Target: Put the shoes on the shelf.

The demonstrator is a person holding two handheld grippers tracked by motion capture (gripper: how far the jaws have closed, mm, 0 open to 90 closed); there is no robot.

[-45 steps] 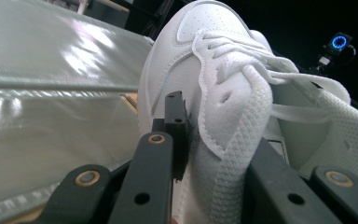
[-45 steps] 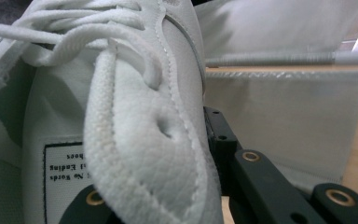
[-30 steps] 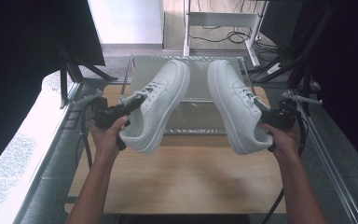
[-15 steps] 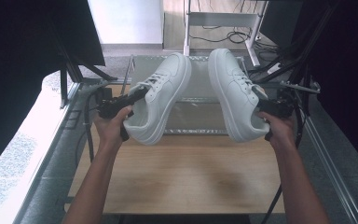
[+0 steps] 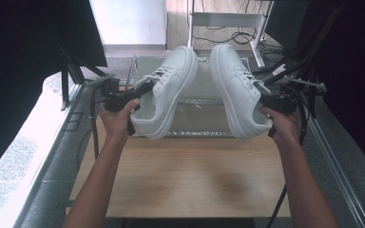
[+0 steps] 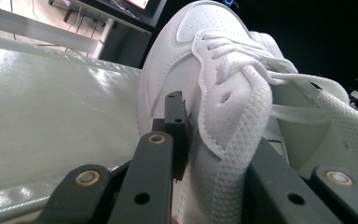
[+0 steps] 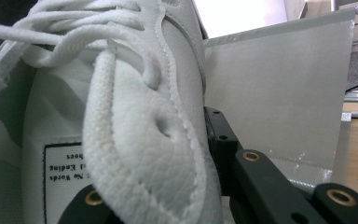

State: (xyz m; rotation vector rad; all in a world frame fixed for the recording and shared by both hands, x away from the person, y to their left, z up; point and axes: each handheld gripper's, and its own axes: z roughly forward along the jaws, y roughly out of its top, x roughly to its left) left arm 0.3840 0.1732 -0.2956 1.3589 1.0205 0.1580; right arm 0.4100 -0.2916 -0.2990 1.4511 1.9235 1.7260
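Aloft, each tongs clamps a collar: left sneaker [image 5: 167, 92] and right sneaker [image 5: 237, 92] point toes away, soles facing.

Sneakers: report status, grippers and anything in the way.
Left gripper shut on left sneaker, right gripper shut on right sneaker. Both sneakers held above wooden table, toes toward grey mat. Nothing between them.
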